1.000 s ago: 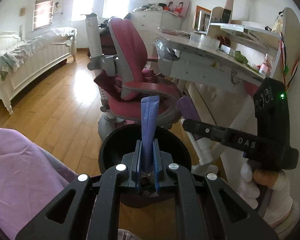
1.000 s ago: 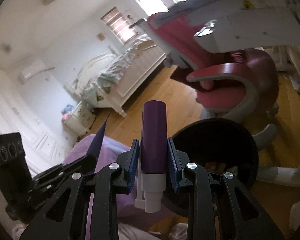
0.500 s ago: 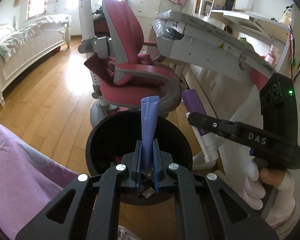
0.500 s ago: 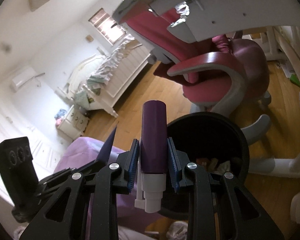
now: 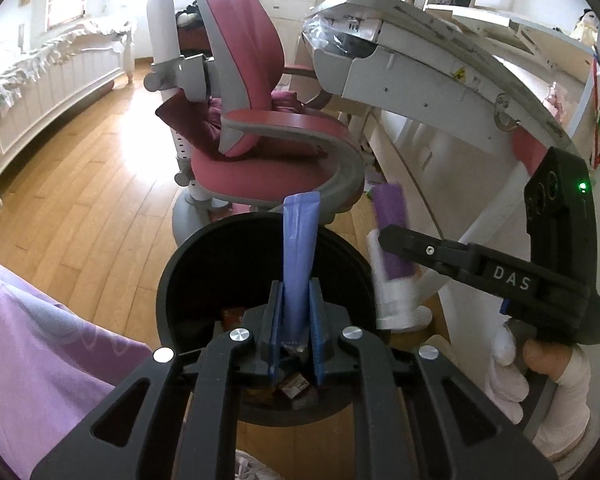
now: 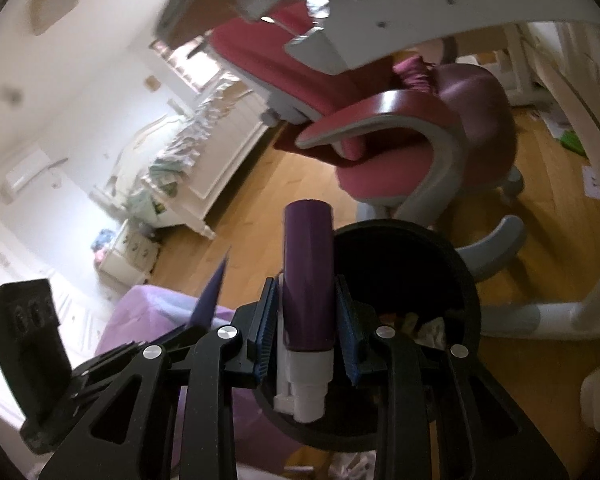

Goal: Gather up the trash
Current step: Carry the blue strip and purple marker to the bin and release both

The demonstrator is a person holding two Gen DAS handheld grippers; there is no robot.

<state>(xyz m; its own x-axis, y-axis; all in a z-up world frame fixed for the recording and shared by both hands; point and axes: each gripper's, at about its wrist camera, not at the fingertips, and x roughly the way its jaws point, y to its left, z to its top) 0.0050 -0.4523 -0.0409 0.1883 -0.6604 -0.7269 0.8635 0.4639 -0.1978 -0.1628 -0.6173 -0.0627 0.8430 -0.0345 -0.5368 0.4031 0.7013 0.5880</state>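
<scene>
A black round bin (image 5: 172, 280) stands on the wood floor with scraps of trash at its bottom. My left gripper (image 5: 295, 292) hovers over the bin's near rim. A blue flat tube (image 5: 298, 248) stands upright between its pads, and the jaws are opening. My right gripper (image 6: 308, 292) is over the bin (image 6: 470, 280) from the other side. It has a purple bottle (image 6: 308, 264) with a white pump cap between its pads, cap end toward the camera, and its jaws are opening too. The bottle (image 5: 392, 232) also shows in the left wrist view, beside the bin's right rim.
A pink and grey desk chair (image 5: 260, 148) stands just behind the bin, under the edge of a white desk (image 5: 440, 76). A purple cloth (image 5: 40, 360) lies at the near left. A white bed (image 5: 52, 80) lines the far left wall. A gloved hand (image 5: 540, 364) grips the right gripper's handle.
Both grippers have sunk toward the bin, which now looms larger and closer below them. The tube and the bottle stay upright between the pads.
</scene>
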